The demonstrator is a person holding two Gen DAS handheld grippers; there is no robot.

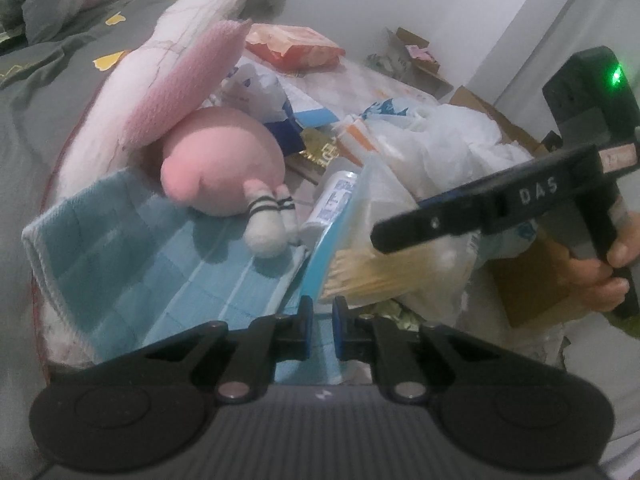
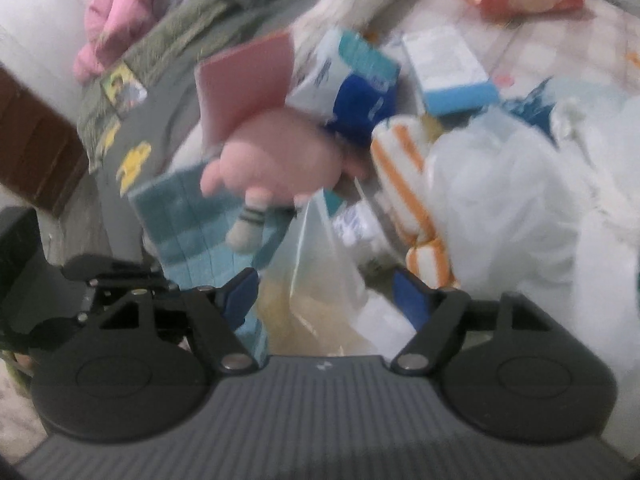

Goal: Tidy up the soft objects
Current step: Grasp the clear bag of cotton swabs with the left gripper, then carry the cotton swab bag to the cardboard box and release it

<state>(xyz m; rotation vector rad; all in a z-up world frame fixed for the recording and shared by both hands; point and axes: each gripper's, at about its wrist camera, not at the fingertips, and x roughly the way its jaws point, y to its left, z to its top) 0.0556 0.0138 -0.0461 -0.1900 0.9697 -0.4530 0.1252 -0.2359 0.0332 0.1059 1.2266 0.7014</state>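
Now left tool (image 1: pixel 320 312) pinched shut, maybe on blue towel (image 1: pixel 160 256) edge; right tool (image 2: pixel 326 300) wide, over clear bag (image 2: pixel 316 280), ready to grab.

Home bedroom, rumpled grey bedding (image 1: pixel 36 64), cluttered floor (image 1: pixel 360 80), plush toy (image 1: pixel 224 160)

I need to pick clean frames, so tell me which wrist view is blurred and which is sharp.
Right wrist view: motion-blurred, the pink plush toy and striped towel smeared. Left wrist view: mostly sharp, the plush crisp, soft shadows on the blue towel, fisheye bending at the edges.
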